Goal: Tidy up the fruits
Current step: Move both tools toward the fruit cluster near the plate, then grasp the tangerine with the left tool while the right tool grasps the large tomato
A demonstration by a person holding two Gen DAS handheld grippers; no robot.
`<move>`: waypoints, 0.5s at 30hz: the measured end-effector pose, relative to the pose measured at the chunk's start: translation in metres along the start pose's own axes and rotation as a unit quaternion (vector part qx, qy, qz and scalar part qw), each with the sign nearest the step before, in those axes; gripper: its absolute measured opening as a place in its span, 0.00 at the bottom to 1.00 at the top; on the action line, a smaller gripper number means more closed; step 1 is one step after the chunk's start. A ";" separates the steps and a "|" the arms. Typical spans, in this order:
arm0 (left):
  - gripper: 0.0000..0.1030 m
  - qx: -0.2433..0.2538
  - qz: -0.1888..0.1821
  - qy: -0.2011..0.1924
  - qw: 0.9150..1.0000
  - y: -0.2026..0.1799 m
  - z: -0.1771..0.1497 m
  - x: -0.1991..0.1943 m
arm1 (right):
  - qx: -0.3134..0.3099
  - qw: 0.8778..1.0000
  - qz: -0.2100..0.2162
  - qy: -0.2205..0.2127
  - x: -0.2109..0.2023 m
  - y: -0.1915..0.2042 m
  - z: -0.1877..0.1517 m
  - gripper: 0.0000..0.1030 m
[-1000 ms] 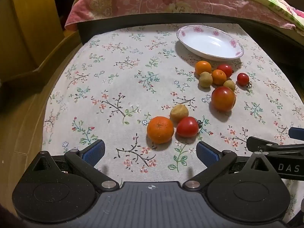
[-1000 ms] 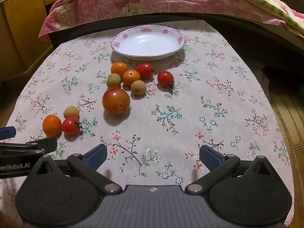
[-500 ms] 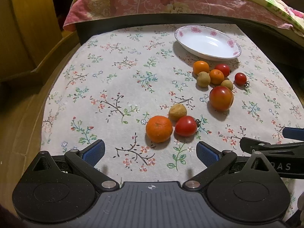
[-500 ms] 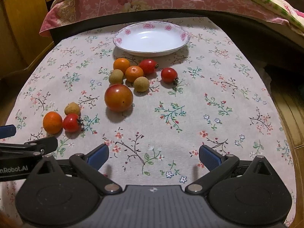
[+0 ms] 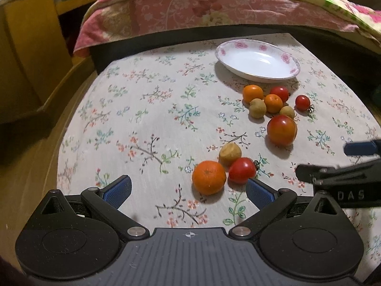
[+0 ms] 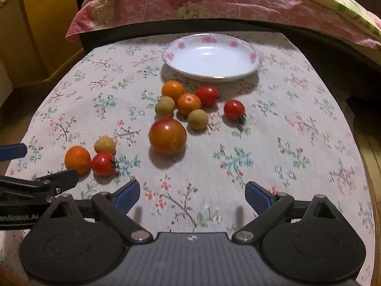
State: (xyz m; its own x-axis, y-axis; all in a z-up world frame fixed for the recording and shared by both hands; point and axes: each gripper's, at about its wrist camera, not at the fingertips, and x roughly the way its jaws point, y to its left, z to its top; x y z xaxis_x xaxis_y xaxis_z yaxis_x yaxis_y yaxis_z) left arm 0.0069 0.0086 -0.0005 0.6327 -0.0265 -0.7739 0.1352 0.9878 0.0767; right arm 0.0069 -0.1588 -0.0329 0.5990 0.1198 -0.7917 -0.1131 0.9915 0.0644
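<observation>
Several small fruits lie on a floral tablecloth (image 5: pixel 147 124) below an empty white plate (image 5: pixel 257 62) with pink roses on its rim (image 6: pixel 209 57). A large tomato (image 5: pixel 281 130) (image 6: pixel 167 135) sits apart from the upper cluster. Nearer me lie an orange (image 5: pixel 209 177) (image 6: pixel 77 159), a red tomato (image 5: pixel 242 170) (image 6: pixel 103 163) and a tan fruit (image 5: pixel 230 150) (image 6: pixel 104 144). My left gripper (image 5: pixel 188 190) is open just short of the orange and tomato. My right gripper (image 6: pixel 193 194) holds nothing; its jaws are closing over bare cloth.
A bed with a pink floral quilt (image 6: pixel 214 2) runs along the table's far edge. Yellow wooden furniture (image 5: pixel 28 54) stands at the left. The right gripper's fingers (image 5: pixel 338 174) reach in from the right of the left wrist view.
Both views have drawn slightly closer to the fruit. The right gripper's jaws have narrowed a little. No fruit has moved.
</observation>
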 end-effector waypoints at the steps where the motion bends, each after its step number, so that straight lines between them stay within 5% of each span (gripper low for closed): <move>1: 1.00 0.004 -0.002 -0.001 1.000 0.000 0.001 0.001 | -0.003 1.000 0.006 -0.002 0.001 0.000 0.003 0.88; 7: 0.97 0.016 -0.017 0.000 1.000 0.006 0.003 0.010 | -0.034 0.999 0.019 -0.016 0.012 0.006 0.022 0.83; 10: 0.85 0.029 -0.033 0.007 0.999 0.006 0.005 0.018 | -0.050 0.998 0.019 -0.017 0.021 0.007 0.029 0.80; 15: 0.77 0.044 -0.052 0.015 0.998 0.004 0.006 0.027 | -0.044 0.998 0.039 0.008 0.039 0.000 0.036 0.64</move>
State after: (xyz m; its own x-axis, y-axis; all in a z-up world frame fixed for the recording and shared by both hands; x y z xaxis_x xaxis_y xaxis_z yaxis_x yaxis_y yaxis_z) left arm 0.0288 0.0110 -0.0175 0.5892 -0.1224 -0.7987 0.2659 0.9628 0.0485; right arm 0.0590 -0.1520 -0.0413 0.5731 0.1947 -0.7960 -0.2288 0.9708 0.0727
